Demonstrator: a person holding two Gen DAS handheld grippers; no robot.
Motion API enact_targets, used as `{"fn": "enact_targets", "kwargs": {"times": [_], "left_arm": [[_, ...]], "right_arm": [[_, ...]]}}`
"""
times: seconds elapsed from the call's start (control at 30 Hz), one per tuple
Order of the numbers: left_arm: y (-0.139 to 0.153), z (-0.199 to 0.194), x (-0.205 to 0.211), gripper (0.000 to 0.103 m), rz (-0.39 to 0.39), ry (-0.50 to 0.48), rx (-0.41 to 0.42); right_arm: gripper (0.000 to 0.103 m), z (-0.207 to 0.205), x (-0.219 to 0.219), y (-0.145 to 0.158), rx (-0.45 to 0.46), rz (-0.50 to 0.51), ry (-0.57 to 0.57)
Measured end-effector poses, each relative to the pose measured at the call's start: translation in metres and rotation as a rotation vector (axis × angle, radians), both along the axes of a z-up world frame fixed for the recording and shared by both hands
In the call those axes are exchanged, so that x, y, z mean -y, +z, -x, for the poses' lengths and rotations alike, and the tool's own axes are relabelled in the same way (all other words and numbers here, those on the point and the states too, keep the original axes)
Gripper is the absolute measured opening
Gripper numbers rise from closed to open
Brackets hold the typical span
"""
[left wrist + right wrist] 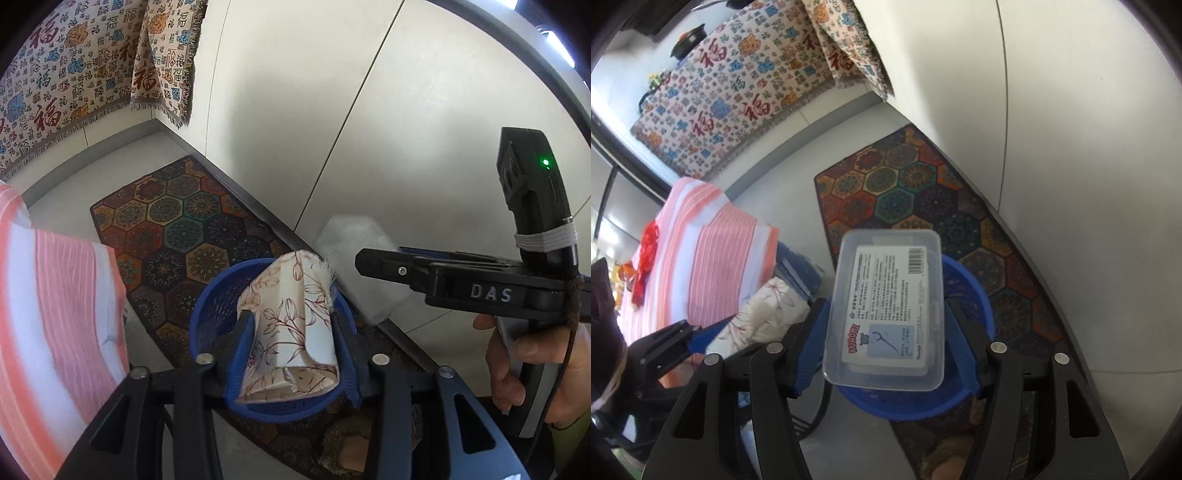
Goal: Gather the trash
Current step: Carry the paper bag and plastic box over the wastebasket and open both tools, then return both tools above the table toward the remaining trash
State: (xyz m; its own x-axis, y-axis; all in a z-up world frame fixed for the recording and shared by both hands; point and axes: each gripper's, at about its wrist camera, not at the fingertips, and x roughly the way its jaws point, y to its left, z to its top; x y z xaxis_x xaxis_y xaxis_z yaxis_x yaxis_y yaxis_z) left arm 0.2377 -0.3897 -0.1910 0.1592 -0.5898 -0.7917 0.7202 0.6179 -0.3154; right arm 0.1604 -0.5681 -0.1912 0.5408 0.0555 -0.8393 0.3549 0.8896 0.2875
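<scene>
My left gripper [293, 345] is shut on a crushed floral paper cup [291, 328] and holds it over a blue plastic basket [210, 314] on the floor. My right gripper [886, 328] is shut on a clear plastic floss-pick box [886, 310] with a printed label, held above the same blue basket [971, 291]. In the left wrist view the right gripper [365, 264] comes in from the right, with the clear box [354, 258] blurred beyond it. The floral cup [768, 310] shows at the left in the right wrist view.
A hexagon-patterned rug [177, 229] lies under the basket along a white wall [332, 110]. A pink-and-white striped cloth [713, 254] covers furniture to the left. A patterned throw with red characters [738, 96] hangs at the back.
</scene>
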Motion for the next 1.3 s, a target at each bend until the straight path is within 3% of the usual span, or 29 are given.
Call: {"fn": "enact_targets", "kwargs": {"times": [0.07,0.27,0.5,0.63,0.73,0.87,1.07,1.2,1.3], "left_arm": [[-0.008,-0.005,0.006,0.06,0.0,0.018,-0.018],[-0.004,-0.003,0.004,0.06,0.008,0.049,-0.012],[0.029,0.024,-0.053,0.061,-0.025,0.086,0.089],[0.047,0.042,-0.125,0.062,-0.011,0.137,0.114],[0.05,0.054,-0.184,0.066,-0.047,0.199,0.153],[0.044,0.06,-0.259,0.066,-0.141,0.32,0.191],[0.03,0.047,-0.368,0.066,-0.22,0.507,0.196],[0.022,0.029,-0.415,0.066,-0.229,0.57,0.179],[0.023,0.023,-0.433,0.066,-0.209,0.555,0.199]], "right_arm": [[0.078,0.002,0.007,0.0,0.011,-0.019,-0.029],[0.078,0.01,0.01,0.015,0.066,0.031,-0.056],[0.082,0.012,-0.032,0.029,0.115,0.139,0.025],[0.084,0.011,-0.086,0.039,0.155,0.269,0.15],[0.084,0.008,-0.136,0.044,0.184,0.328,0.249],[0.087,0.007,-0.212,0.048,0.218,0.308,0.387],[0.093,0.008,-0.334,0.04,0.224,0.25,0.614],[0.093,-0.001,-0.392,0.033,0.215,0.247,0.704],[0.093,-0.011,-0.421,0.027,0.201,0.257,0.727]]}}
